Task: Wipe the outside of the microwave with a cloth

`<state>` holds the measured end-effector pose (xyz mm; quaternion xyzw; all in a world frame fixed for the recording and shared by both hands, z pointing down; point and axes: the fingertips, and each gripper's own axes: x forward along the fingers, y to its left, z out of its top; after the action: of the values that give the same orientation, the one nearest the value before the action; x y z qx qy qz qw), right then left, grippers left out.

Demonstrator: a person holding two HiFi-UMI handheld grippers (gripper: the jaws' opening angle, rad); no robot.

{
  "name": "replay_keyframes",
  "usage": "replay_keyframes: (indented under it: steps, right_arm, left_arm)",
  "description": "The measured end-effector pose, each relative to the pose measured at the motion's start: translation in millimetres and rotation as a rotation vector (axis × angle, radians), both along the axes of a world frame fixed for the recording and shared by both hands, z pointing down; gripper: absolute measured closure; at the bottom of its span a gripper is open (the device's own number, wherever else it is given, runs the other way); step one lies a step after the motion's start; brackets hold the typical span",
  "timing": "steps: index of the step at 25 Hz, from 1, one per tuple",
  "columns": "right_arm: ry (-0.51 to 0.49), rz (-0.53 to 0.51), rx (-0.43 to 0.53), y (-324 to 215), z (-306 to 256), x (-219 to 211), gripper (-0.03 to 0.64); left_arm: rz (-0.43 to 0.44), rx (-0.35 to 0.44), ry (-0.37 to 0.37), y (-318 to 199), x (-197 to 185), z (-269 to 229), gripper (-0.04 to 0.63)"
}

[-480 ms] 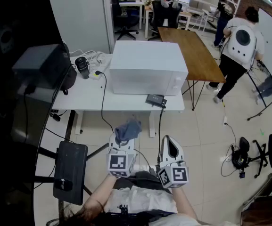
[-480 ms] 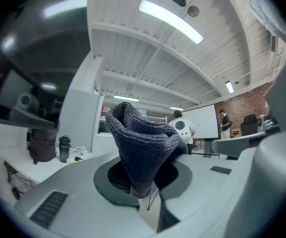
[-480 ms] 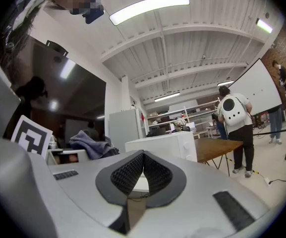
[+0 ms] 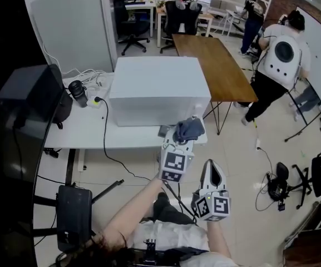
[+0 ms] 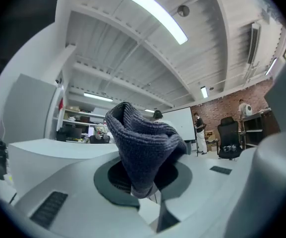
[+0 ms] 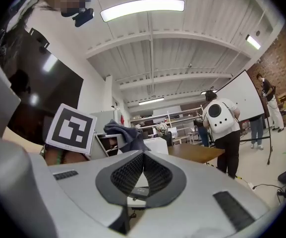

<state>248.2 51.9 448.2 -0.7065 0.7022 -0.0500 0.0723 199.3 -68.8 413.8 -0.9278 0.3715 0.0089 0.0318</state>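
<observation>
Head view: L gripper's [image 4: 186, 137] cloth [image 4: 189, 128] nr microwave [image 4: 157, 88] corner.

Dark blue-grey knitted cloth [image 4: 189, 129]. White microwave [image 4: 157, 88] on a white desk [image 4: 82, 129]. Brown wooden table [image 4: 216, 65]. The pale grey left gripper [image 4: 184, 142] and right gripper [image 4: 211, 169] carry black-and-white square markers.

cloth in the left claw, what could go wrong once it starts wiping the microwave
The cloth is pinched only at its bottom in the left claw, with most of it bunched loose above, so pressing on the microwave may pull it free. The black cable by the microwave's front corner could snag on a low sweep.
</observation>
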Motion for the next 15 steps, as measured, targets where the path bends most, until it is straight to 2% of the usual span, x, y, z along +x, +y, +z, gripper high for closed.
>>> replay_keyframes:
  steps: [7, 12, 15]
  right_arm:
    - [-0.014, 0.007, 0.002, -68, 0, 51, 0.601]
    - [-0.014, -0.030, -0.013, -94, 2, 51, 0.601]
    - [-0.015, -0.050, -0.030, -100, 7, 47, 0.601]
  left_arm:
    - [0.020, -0.019, -0.028, -75, 70, 6, 0.548]
    - [-0.010, -0.064, -0.043, -112, 82, 22, 0.548]
    - [-0.037, -0.077, -0.064, -127, 75, 33, 0.548]
